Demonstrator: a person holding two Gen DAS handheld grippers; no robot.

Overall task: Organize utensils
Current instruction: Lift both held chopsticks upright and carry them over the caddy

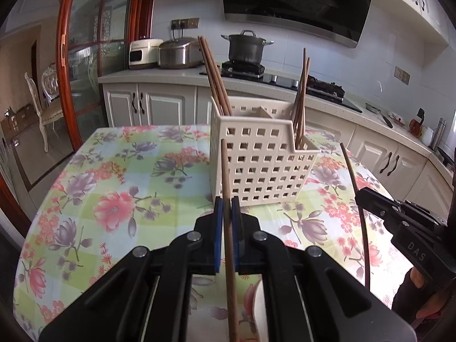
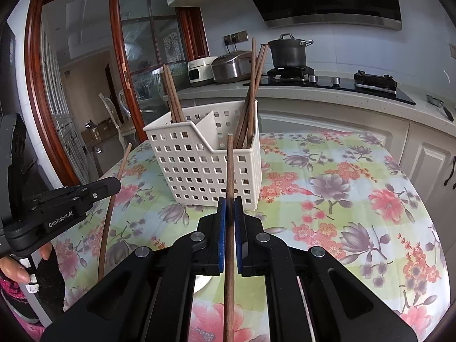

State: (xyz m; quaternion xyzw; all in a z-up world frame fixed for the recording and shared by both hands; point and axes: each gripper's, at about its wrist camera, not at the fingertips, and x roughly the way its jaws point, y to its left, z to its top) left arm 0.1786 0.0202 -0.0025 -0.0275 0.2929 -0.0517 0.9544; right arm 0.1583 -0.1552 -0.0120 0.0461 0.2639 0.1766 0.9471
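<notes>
A white perforated utensil basket (image 1: 262,159) (image 2: 205,165) stands on the floral table, with a divider and brown chopsticks standing in both compartments (image 1: 216,79) (image 2: 253,91). My left gripper (image 1: 227,202) is shut on one wooden chopstick (image 1: 225,171), held upright just in front of the basket. My right gripper (image 2: 229,202) is shut on another wooden chopstick (image 2: 230,165), also upright before the basket. The right gripper shows at the right of the left wrist view (image 1: 370,199), and the left gripper at the left of the right wrist view (image 2: 111,188).
The round table has a floral cloth (image 1: 119,188) (image 2: 342,188). A white plate edge (image 1: 259,307) lies under the left gripper. Behind are kitchen counters with a stove pot (image 1: 246,47), rice cookers (image 1: 176,52) and a glass door (image 1: 82,57).
</notes>
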